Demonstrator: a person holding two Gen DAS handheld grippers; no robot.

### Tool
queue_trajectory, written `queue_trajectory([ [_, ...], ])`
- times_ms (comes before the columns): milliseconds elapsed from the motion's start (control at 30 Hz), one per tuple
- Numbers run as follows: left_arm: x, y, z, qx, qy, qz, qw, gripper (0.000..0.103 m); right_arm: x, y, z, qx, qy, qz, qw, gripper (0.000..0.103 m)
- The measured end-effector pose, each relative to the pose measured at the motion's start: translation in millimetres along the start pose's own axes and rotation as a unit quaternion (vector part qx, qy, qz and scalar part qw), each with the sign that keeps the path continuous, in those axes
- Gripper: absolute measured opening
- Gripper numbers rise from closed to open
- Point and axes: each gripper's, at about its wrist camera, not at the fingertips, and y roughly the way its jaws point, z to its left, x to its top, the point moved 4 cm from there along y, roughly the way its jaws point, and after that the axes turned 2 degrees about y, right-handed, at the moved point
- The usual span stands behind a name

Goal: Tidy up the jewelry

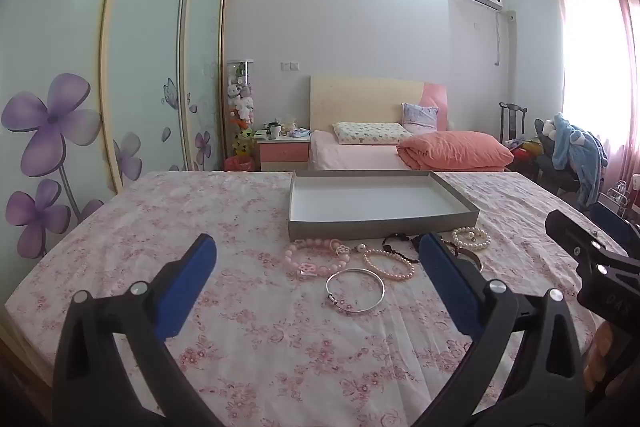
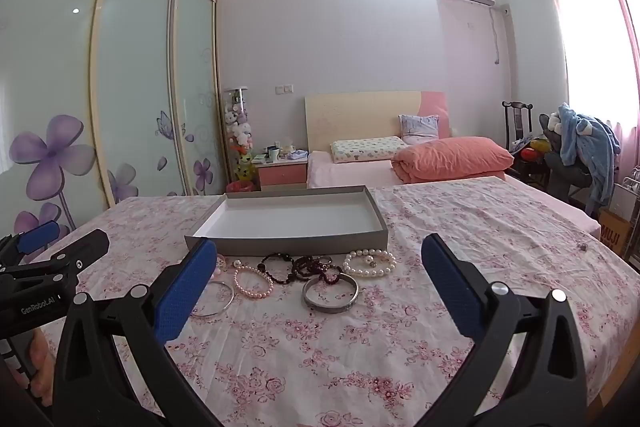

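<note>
Matt grey cardboard tray (image 2: 304,245) on floral cotton cloth (image 2: 360,347); shiny metal bangle (image 1: 355,290), glossy pearl bracelet (image 2: 370,263), textured blue gripper pads (image 2: 184,291).

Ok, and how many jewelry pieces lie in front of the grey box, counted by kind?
Metal bangles: 2 (thin silver bangle, wide bangle)
Pearl bracelets: 2 (pink pearl bracelet, white pearl bracelet)
Pink bead bracelet: 1
Dark bead bracelets: 2, it seems; they are tangled
Total: 7, if the dark tangle is two.
</note>
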Motion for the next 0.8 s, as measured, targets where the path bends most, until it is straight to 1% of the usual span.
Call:
queue_trajectory([
  [800,-0.1,0.2,-0.1,0.001,0.001,0.002,1.0000,0.099,-0.9,1.1,0.8,0.000,0.001,0.001,1.000,0.101],
])
